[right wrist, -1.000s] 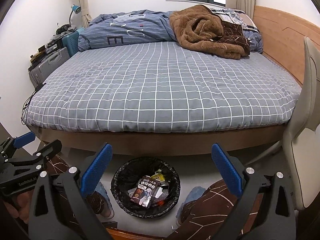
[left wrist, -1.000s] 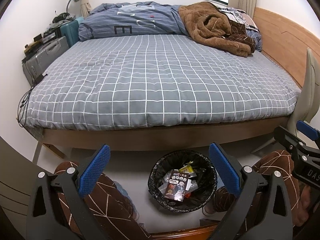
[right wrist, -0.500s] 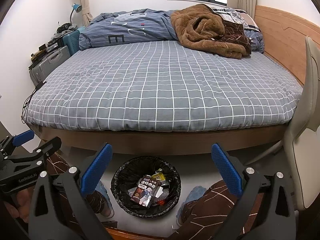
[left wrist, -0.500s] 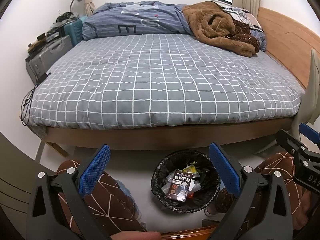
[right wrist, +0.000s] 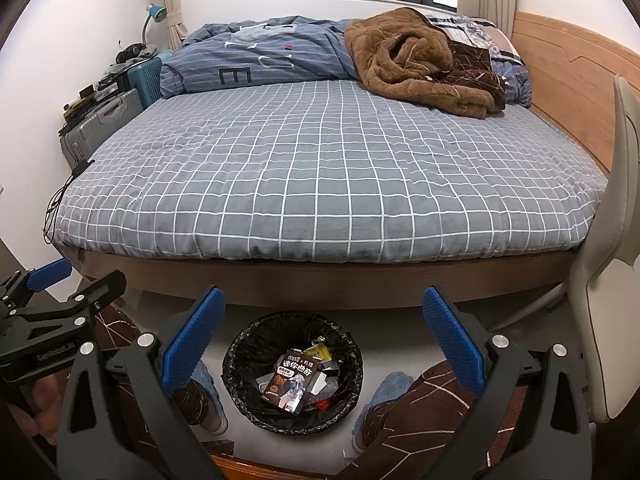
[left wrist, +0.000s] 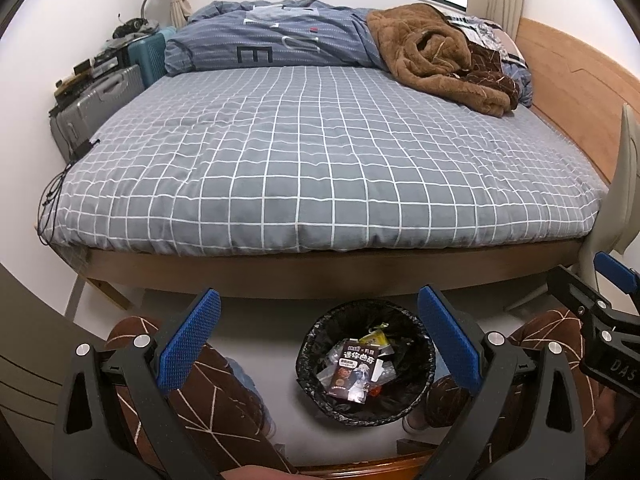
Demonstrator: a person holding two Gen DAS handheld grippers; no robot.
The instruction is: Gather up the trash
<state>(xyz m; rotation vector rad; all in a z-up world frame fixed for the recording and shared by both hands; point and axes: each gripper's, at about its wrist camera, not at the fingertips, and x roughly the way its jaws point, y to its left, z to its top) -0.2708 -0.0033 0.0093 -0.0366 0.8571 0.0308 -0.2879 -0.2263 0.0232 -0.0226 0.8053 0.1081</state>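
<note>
A round bin with a black liner [left wrist: 316, 392] stands on the floor between the person's feet, in front of the bed; it also shows in the right wrist view [right wrist: 240, 388]. In it lie a dark snack box [left wrist: 354, 368] [right wrist: 292, 380], a yellow wrapper [left wrist: 374, 334] and clear plastic scraps. My left gripper [left wrist: 318, 338] is open and empty, held above the bin. My right gripper [right wrist: 324, 338] is open and empty, also above the bin. Each gripper shows at the edge of the other's view.
A bed with a grey checked cover [left wrist: 320, 160] fills the room ahead, with a brown blanket [left wrist: 432, 52] and a blue duvet at its far end. Suitcases [left wrist: 96, 108] stand at the left wall. A pale chair [right wrist: 608, 248] stands at the right. The person's knees flank the bin.
Both grippers have tilted up slightly, so the bed sits a little lower and the window shows more. Both stay open above the bin.
</note>
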